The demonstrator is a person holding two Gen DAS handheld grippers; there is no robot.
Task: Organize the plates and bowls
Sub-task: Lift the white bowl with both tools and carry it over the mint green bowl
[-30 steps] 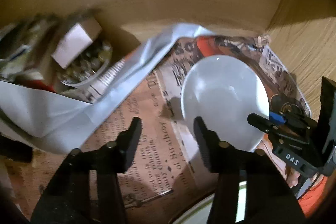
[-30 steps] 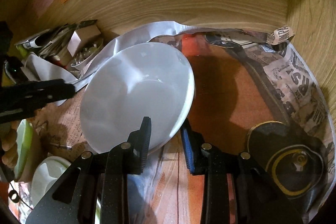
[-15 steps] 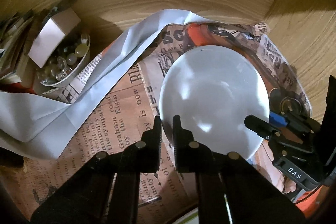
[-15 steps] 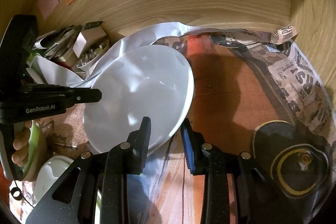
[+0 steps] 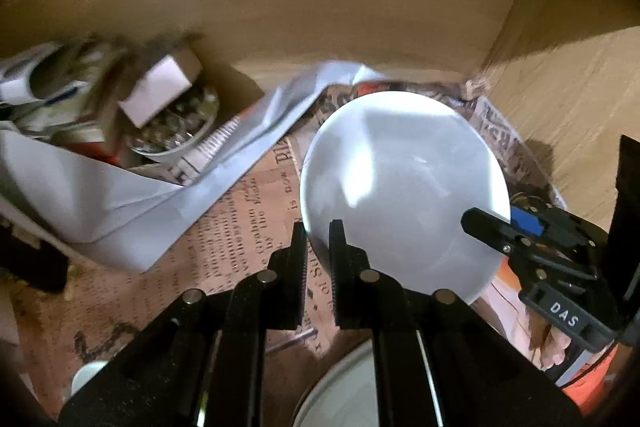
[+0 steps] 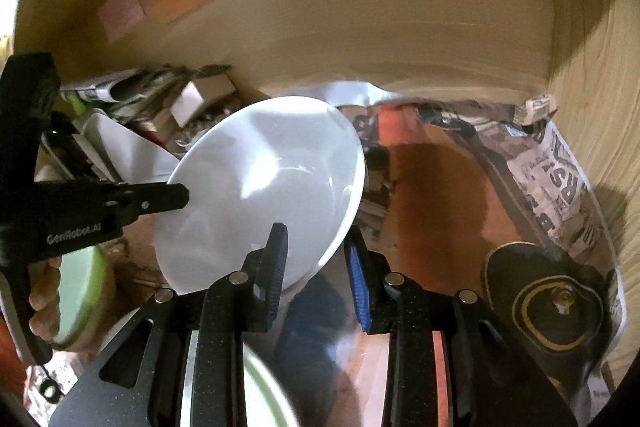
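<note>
Gripping both sides | left gripper (image 5: 318, 259) pinched tight on white bowl (image 5: 404, 195) near rim, right gripper (image 6: 316, 259) clamping its opposite edge | bowl mid-frame, tilted above newspaper (image 5: 240, 235) | not stacked yet, green-rimmed plate (image 6: 76, 299) lower left waiting

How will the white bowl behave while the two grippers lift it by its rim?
The white bowl looks glazed and glossy, so probably slippery and breakable. The right gripper and left gripper pinch opposite rim edges, and it is tilted, so it may pivot.

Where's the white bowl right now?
The white bowl sits centre in both views, tilted above the newspaper, pinched at opposite rims by the left gripper and right gripper.
</note>
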